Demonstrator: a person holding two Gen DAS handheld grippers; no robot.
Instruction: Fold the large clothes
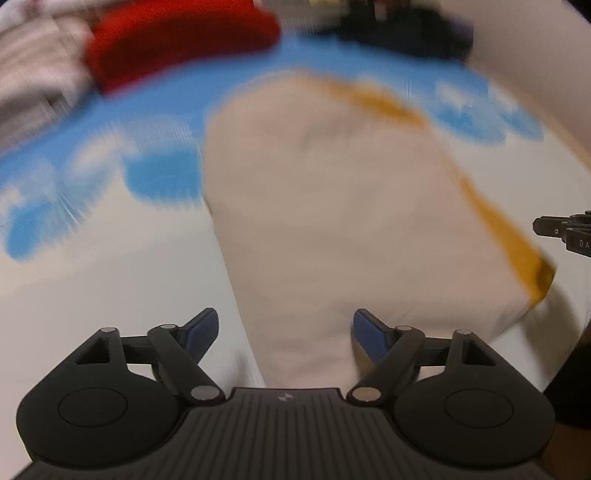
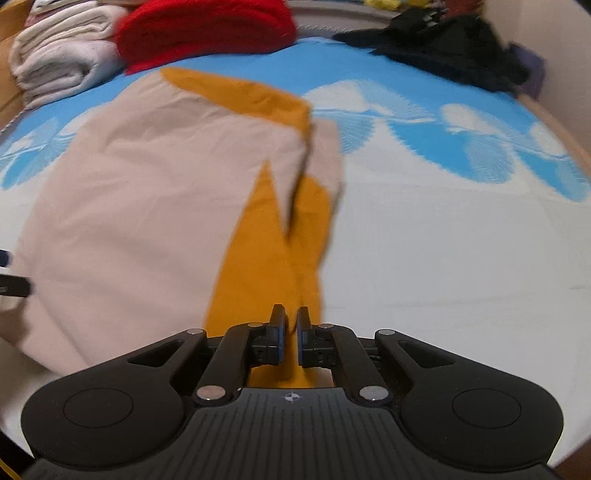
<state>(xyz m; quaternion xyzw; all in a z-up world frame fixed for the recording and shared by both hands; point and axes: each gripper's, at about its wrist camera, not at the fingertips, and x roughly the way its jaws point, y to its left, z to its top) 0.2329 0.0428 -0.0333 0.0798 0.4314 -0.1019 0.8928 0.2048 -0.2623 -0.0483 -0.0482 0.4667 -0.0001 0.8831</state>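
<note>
a blue-and-white patterned bed sheet (image 2: 443, 229) carries the beige cloth garment with mustard-yellow lining (image 2: 140, 206), lying partly folded. the right gripper (image 2: 291, 328) pinches its yellow edge; the left gripper (image 1: 286, 332) gapes wide over the beige end.

The white bedsheet (image 2: 461, 266) lies bare from 1 to 4 o'clock of the right gripper (image 2: 291, 328); passage is unobstructed there. The beige-and-orange garment (image 2: 140, 206) covers 9 to 12 o'clock. At the far edge, folded white towels (image 2: 62, 55) stand at 10 o'clock, a red pile (image 2: 207, 29) at 11, dark clothes (image 2: 450, 48) at 1.
</note>
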